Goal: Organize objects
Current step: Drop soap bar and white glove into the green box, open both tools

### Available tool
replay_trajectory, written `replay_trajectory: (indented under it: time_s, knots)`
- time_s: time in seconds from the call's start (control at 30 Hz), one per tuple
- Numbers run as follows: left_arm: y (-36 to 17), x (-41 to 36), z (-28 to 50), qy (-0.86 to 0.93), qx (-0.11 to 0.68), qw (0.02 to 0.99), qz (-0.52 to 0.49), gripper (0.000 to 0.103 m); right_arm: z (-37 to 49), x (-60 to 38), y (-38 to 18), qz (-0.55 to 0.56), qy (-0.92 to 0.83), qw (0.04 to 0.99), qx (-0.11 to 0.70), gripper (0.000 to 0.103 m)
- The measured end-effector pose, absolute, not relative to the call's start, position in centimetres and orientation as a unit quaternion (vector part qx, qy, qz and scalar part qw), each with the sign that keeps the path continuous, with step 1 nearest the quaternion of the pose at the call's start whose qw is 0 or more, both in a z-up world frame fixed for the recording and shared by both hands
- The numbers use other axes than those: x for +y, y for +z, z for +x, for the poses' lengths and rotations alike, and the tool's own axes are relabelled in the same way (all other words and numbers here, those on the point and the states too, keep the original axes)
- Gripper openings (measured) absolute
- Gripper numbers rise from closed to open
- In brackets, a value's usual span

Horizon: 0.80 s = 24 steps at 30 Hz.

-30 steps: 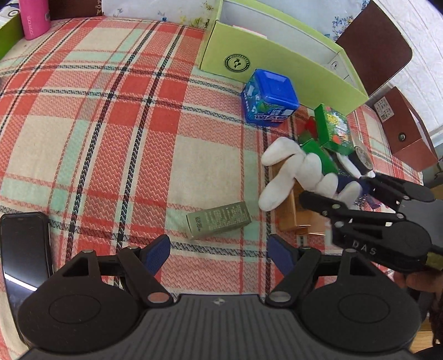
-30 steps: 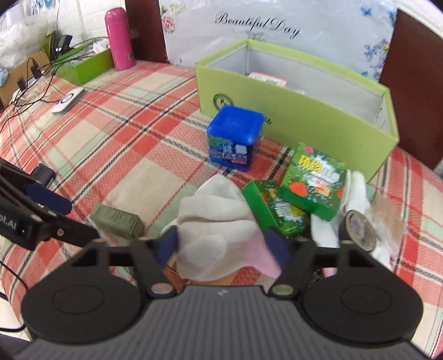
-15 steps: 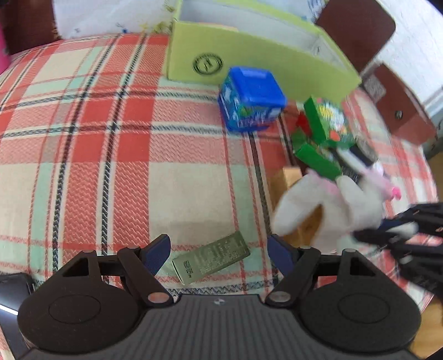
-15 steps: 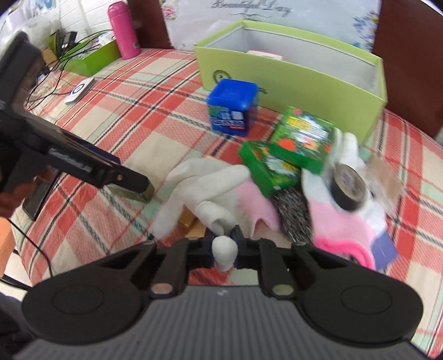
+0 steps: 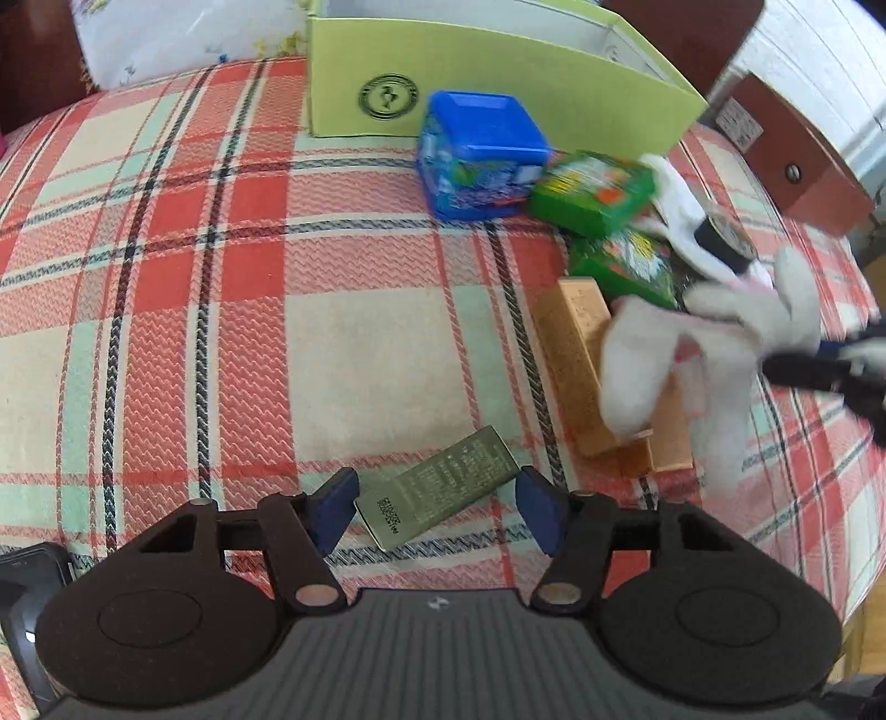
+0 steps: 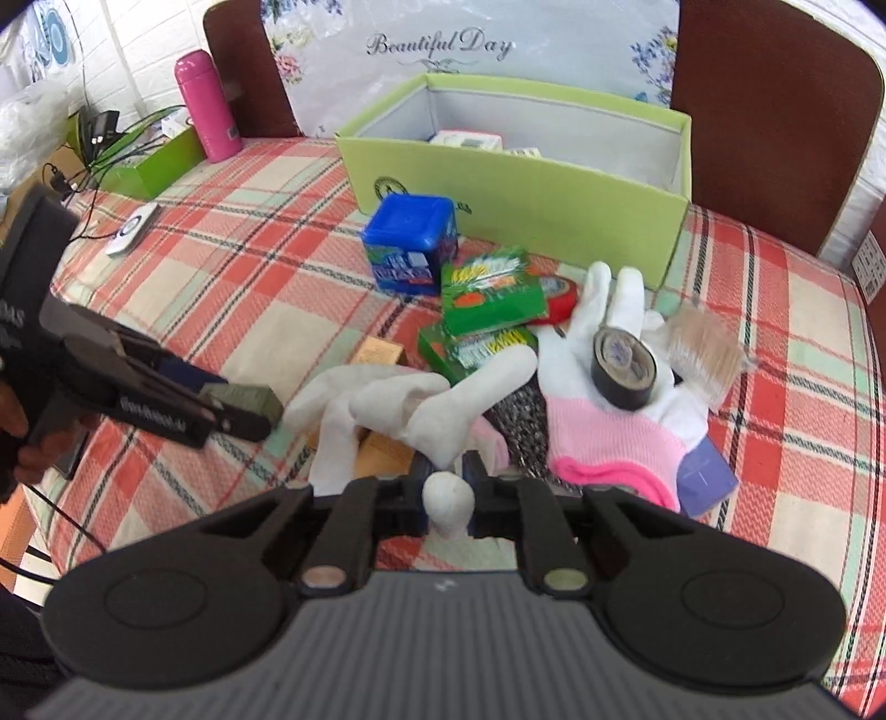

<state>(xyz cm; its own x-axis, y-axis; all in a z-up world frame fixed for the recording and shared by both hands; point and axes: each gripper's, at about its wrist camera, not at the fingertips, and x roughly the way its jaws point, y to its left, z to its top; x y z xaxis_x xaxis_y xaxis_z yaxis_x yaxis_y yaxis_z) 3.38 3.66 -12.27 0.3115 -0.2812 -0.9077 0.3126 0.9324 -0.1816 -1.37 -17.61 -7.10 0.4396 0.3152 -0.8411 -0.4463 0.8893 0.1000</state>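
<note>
Plaid cloth [image 5: 232,332] in red, cream and mint covers the table; dark chair backs and a floral "Beautiful Day" panel [image 6: 443,50] stand at the far side.

Green open box [image 6: 520,188] sits at the far edge, a few small packs inside. Blue cube tin [image 6: 411,250] just in front of its near wall. Right of the tin: two green cartons [image 6: 490,296], one stacked partly on the other. Further right, a white-and-pink glove [image 6: 614,437] lies flat with a black tape roll [image 6: 624,366] resting on it.

Right gripper [image 6: 447,487]: jaws pinched together on one finger of a second white glove [image 6: 398,407], which hangs lifted and limp above tan wooden blocks [image 5: 576,365].

Left gripper [image 5: 437,507]: jaws closing, one on either side of an olive-green flat box [image 5: 440,493] that lies on the cloth at a slant; pads not yet on it.

Far left: pink bottle [image 6: 206,105], a green tray [image 6: 152,163] with cables, a white puck [image 6: 132,235].
</note>
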Motion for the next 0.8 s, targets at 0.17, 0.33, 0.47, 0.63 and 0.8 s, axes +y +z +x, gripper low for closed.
replay_trajectory:
  time_s: [0.17, 0.33, 0.47, 0.63, 0.8]
  knots:
    - [-12.3, 3.2, 2.9, -0.179, 0.556, 0.812, 0.008, 0.065, -1.2, -17.4, -5.5, -0.055, 0.233, 0.855, 0.459, 0.011]
    - [-11.3, 3.9, 2.9, -0.168, 0.546, 0.821, -0.025, 0.065, -1.2, -17.5, -3.9, -0.046, 0.237, 0.865, 0.440, 0.011]
    - [-9.2, 4.4, 2.9, -0.164, 0.522, 0.836, -0.037, 0.065, -1.2, -17.6, -2.6, -0.039, 0.239, 0.873, 0.422, 0.011]
    - [-6.2, 4.7, 3.2, -0.169, 0.489, 0.854, -0.051, 0.065, -1.2, -17.9, -0.4, -0.031, 0.239, 0.888, 0.391, 0.011]
    - [-3.2, 3.9, 3.7, -0.182, 0.454, 0.871, -0.051, 0.065, -0.7, -18.3, 1.9, -0.026, 0.235, 0.903, 0.358, 0.011]
